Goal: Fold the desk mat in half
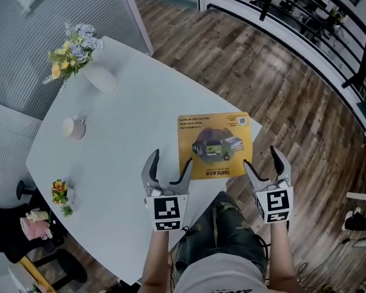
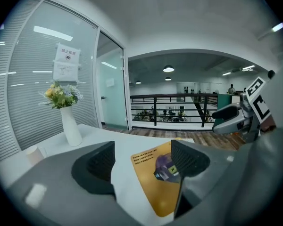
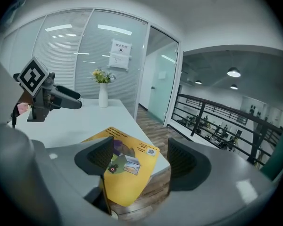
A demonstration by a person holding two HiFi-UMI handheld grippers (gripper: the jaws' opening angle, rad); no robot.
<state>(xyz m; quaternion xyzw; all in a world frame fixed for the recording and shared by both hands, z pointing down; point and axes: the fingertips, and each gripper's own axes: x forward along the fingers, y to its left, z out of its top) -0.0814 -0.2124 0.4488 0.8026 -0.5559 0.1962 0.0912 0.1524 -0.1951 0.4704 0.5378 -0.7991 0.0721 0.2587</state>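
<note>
- Your left tool (image 1: 169,162) hovers over the near edge of the counter (image 1: 128,121). Its jaws are wide apart with nothing between them, and its right jaw sits over the near left corner of the desk mat (image 1: 215,145).
- Your right tool (image 1: 260,161) hangs just off the mat's near right corner, jaws likewise wide and empty. Each tool's cube carries a black-and-white square marker, which is a pattern and not writing.
- The desk mat lies flat and unfolded at the near right of the counter. Its near right corner seems to hang past the counter's edge. I judge you are at the approach, with no grasp yet and no fold begun.
- For the next move, as I read it, lower each tool to a near corner and close on the thin edge. The overhanging corner should be the easier one. Then lift both together and carry them to the far edge so the corners meet.
- The mat's print has lines of dark text at its far left, a QR code (image 1: 241,121) at its far right, a picture in the middle and one line along the near edge. None of it is sharp enough to read.
- Farther left stand a cup (image 1: 74,127) and a white vase (image 1: 101,78) of flowers, well apart from the mat.
- On the glass wall beyond, a paper notice (image 2: 66,64) shows a heading and small lines, too small to read.
</note>
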